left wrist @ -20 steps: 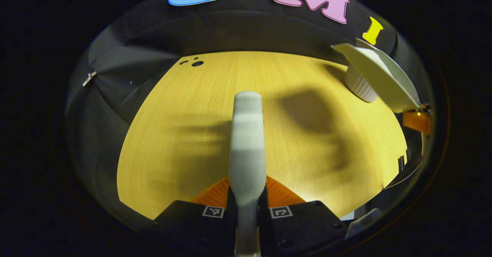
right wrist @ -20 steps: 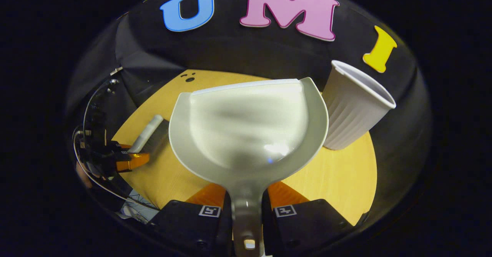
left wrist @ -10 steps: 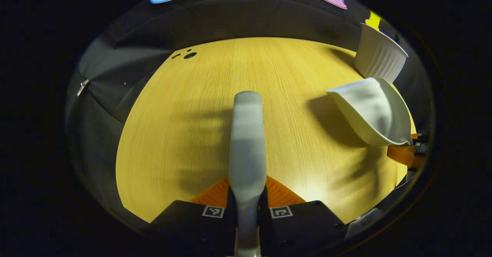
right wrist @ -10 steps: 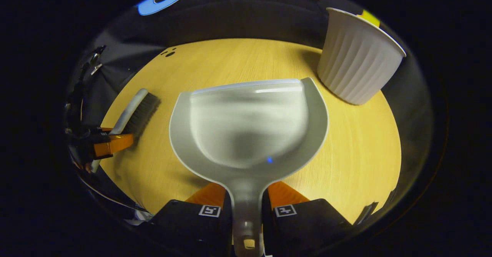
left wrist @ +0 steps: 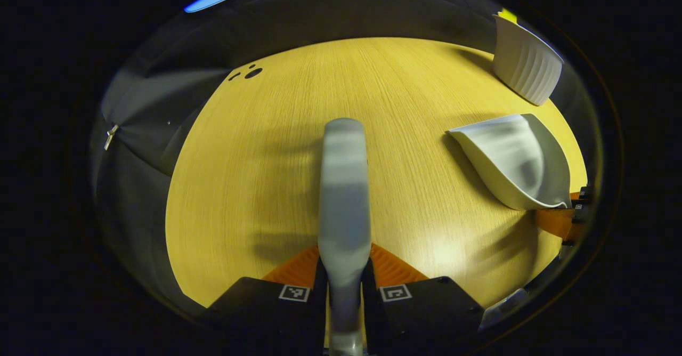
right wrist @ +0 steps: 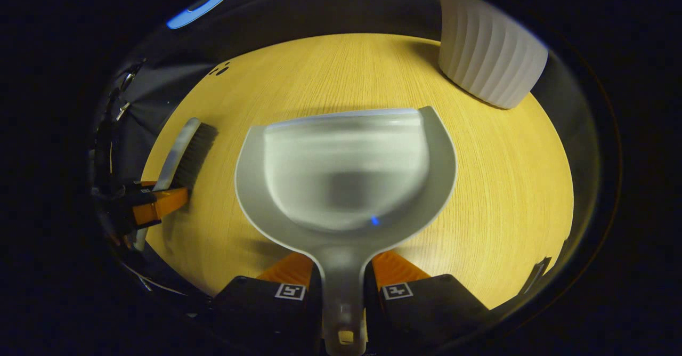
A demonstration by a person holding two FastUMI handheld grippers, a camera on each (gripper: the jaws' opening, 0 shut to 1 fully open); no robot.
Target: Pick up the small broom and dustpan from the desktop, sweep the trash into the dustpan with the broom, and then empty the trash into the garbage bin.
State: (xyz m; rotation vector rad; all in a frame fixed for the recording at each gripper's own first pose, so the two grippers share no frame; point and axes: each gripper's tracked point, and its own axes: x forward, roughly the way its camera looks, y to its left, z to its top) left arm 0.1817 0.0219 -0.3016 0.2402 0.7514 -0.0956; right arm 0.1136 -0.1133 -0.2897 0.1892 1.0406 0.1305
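My left gripper point(left wrist: 344, 265) is shut on the pale handle of the small broom point(left wrist: 344, 185), which points straight ahead over the wooden table point(left wrist: 256, 175). In the right gripper view the broom point(right wrist: 184, 151) lies low at the left, bristles towards the table, with the left gripper point(right wrist: 154, 207) behind it. My right gripper point(right wrist: 342, 268) is shut on the handle of the white dustpan point(right wrist: 346, 175); its scoop looks bare and sits close over the table. The left gripper view has the dustpan point(left wrist: 514, 159) at the right. The white ribbed garbage bin point(right wrist: 487, 47) stands at the far right.
The bin point(left wrist: 525, 65) stands near the table's far right edge. Small dark holes point(left wrist: 250, 72) mark the far left of the tabletop. Black cloth walls close in behind and to the left. Bare wood stretches between the broom and the dustpan.
The dustpan has come down and away from the bin's rim to just over the table. Both views have tilted downward as the grippers lowered.
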